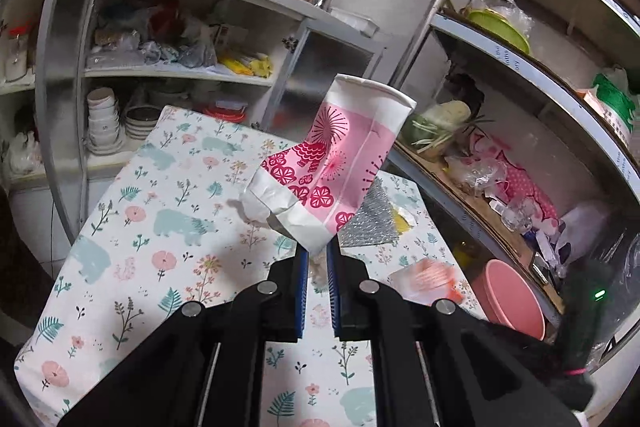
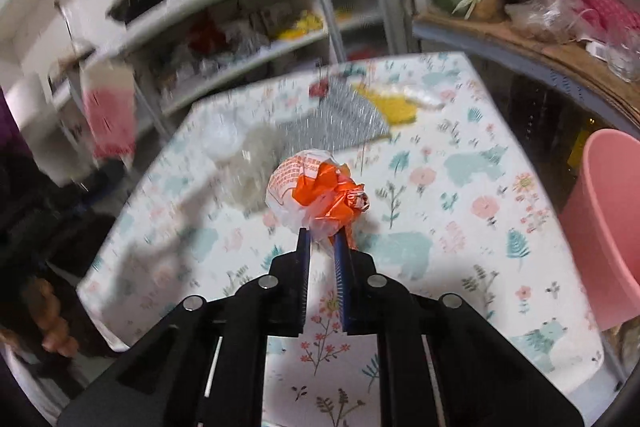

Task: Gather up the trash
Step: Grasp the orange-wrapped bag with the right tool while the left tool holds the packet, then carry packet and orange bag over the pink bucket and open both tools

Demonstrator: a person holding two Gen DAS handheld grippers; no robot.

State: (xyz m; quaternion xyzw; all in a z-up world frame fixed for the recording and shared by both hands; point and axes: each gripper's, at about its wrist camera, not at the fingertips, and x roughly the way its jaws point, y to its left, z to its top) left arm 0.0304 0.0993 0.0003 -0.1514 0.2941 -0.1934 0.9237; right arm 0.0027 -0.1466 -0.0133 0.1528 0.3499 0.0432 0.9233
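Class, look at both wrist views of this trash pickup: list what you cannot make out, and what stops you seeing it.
- Inside of the pink bin, right wrist view: cut by the picture edge, only its outer wall shows.
- Crushed paper cup, left wrist view: its lower end is hidden between the left gripper pads.
- Silver wrapper and yellow scrap, right wrist view: motion blur hides print.
- Orange-and-white wrapper in the right gripper: text too crumpled to read.
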